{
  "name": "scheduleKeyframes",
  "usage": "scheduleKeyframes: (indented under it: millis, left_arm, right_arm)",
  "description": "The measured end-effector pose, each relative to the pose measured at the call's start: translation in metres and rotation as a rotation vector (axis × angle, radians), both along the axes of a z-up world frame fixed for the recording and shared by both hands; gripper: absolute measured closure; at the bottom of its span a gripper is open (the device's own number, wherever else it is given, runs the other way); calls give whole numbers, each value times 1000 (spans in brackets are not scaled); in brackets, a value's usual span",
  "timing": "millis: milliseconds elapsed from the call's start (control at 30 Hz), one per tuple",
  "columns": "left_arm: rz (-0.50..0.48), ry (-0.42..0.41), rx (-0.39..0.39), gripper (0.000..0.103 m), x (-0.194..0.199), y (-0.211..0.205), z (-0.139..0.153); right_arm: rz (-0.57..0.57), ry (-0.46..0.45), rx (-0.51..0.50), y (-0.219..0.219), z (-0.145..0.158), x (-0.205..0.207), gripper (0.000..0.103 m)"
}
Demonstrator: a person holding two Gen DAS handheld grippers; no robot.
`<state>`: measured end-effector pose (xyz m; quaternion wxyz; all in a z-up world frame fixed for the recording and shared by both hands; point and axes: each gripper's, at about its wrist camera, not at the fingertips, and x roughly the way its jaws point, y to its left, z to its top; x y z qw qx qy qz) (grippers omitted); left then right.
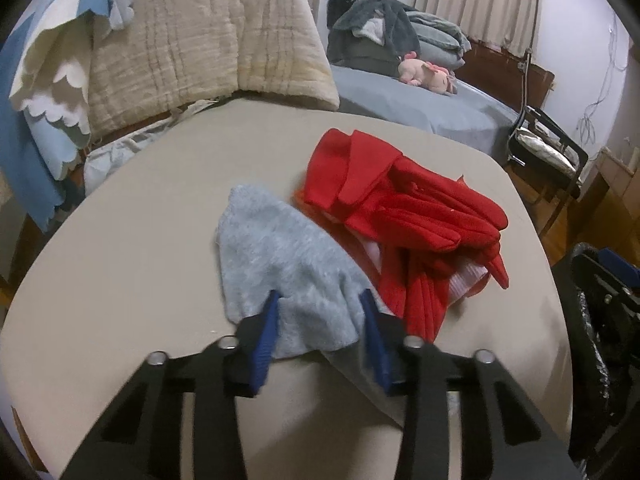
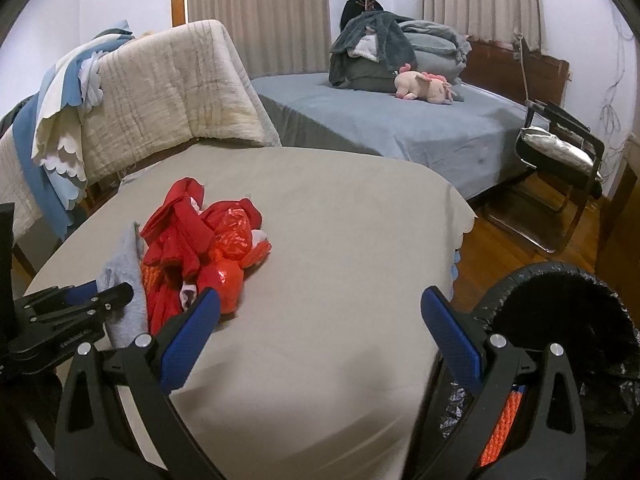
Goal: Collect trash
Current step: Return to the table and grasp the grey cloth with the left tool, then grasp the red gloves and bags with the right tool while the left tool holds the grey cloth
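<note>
Right wrist view: right gripper (image 2: 320, 312) spread over bare table (image 2: 320, 208); left gripper (image 1: 320, 312) pinches grey cloth (image 1: 280, 248).

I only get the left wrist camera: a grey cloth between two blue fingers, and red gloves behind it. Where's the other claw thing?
Observer: The right gripper hovers over the beige table, with its jaws wide open and nothing in them.
Operator: Is there a bin somewhere?
Observer: Yes. A black-lined bin stands off the table's right edge, close to the right gripper, and its mouth is open.
Operator: Anything hidden in the red pile?
Observer: A crumpled red plastic bag lies among the red fabric, on the side facing the right camera.
</note>
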<state>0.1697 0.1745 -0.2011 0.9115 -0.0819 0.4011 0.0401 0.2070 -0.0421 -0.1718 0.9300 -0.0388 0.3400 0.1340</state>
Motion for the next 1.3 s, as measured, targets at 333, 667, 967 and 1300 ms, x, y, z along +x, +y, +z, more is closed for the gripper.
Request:
scheduleKeyframes:
  millis: [333, 667, 967, 1300]
  left_arm:
    - [29, -63, -23, 88, -22, 18, 27]
    - [64, -113, -17, 88, -32, 37, 49]
    - [88, -165, -1, 88, -30, 50, 62]
    - [94, -160, -7, 88, -20, 64, 54]
  right_arm:
    - [27, -16, 11, 10, 6, -3, 5]
    - [64, -41, 38, 31, 17, -1, 5]
    - [117, -77, 61, 64, 31, 14, 6]
    - [183, -66, 53, 96, 26, 31, 19]
